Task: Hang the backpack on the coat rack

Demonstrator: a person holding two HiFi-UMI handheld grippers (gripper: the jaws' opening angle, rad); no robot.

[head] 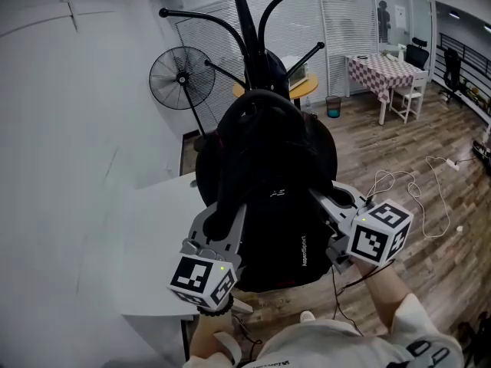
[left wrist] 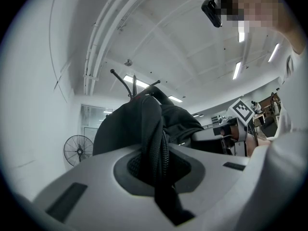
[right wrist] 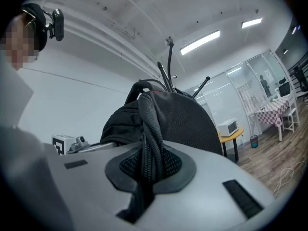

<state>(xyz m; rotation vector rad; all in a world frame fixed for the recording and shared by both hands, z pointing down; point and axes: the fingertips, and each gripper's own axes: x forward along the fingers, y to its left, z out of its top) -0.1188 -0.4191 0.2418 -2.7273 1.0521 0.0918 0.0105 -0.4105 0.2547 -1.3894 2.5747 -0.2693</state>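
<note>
The left tool [left wrist: 159,170] is clamped narrow on a black mesh shoulder strap [left wrist: 155,138], which runs up between its pads. The right tool [right wrist: 148,166] grips the other strap [right wrist: 150,138] the same way. Holding one strap in each tool likely spreads the weight and keeps the bag from swinging or twisting, and it leaves the top of the bag free to go over a hook.

In the head view the left tool [head: 227,219] and right tool [head: 328,204] flank the backpack [head: 276,198], which hangs in the air on the person's side of the coat rack [head: 247,29], just short of it and below its curved arms. The backpack's long axis is roughly upright. Its carry handle [head: 265,100] is at the top, pointing toward the coat rack's pole, and its bottom hangs down toward the person. The handle is not yet over any arm, so the hanging looks undone.

A standing fan [head: 182,77] is left of the coat rack, and a white table [head: 153,236] sits nearer the person than the coat rack, low and to the left.
</note>
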